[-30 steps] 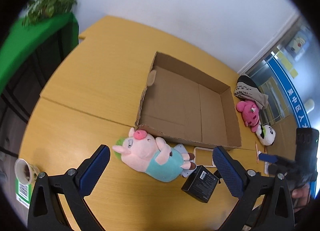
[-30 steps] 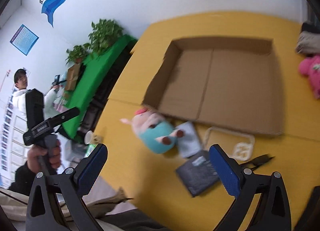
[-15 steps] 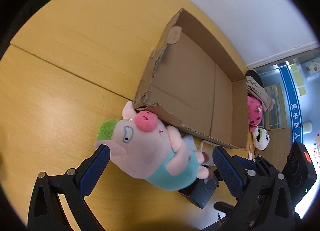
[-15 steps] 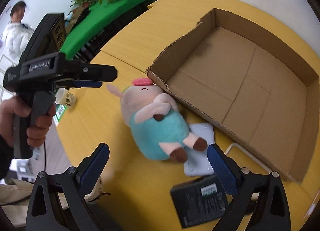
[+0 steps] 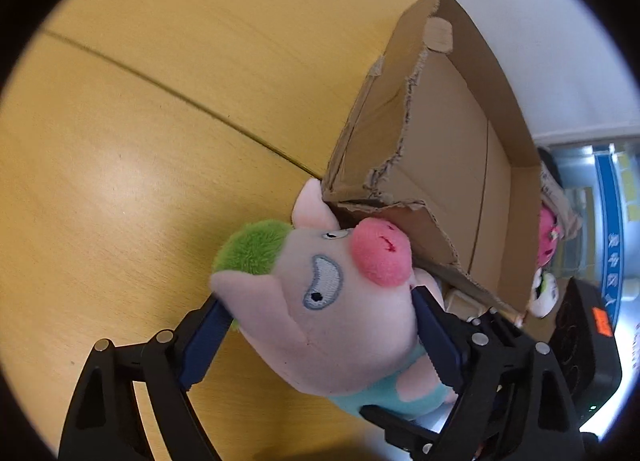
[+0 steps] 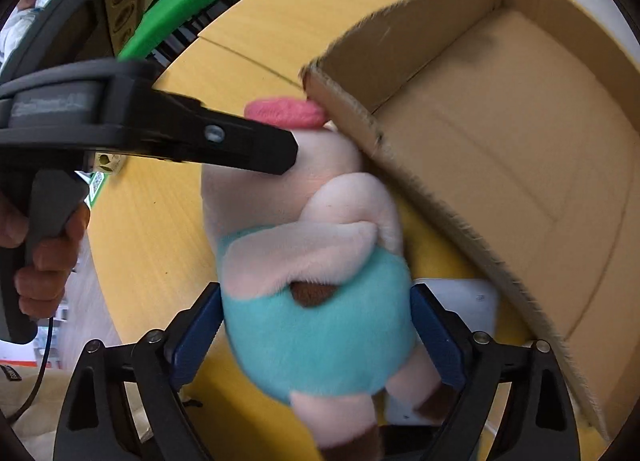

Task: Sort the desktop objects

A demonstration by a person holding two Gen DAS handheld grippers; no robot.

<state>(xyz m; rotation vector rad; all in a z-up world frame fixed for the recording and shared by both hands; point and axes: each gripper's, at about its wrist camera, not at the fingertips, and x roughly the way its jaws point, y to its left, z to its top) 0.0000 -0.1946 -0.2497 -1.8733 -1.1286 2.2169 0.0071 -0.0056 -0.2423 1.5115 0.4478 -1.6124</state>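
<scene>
Left wrist view: the plush pig (image 5: 336,313) fills the lower middle of the frame, its head between the blue pads of the left gripper (image 5: 320,337), whose fingers are closing, the pads at the plush without a clear squeeze yet. It lies on the yellow wood-grain tabletop (image 5: 140,141), snout against the torn corner of the cardboard box (image 5: 460,141) at right.

In the right wrist view the right gripper (image 6: 316,335) brackets the pig's teal belly at lower centre, fingers also closing, pads just meeting the fabric; the left gripper's black arm crosses from the left edge to the head.

The pig looks light, soft and squashy, with short fuzzy pile, a green tuft, a pink felt-like snout and stitched eyes. It should compress and sag, so holding it at both the head and the round belly seems sound; limbs would flop. Slip seems unlikely. The box is stiff corrugated board with ragged edges that may snag the plush.
</scene>
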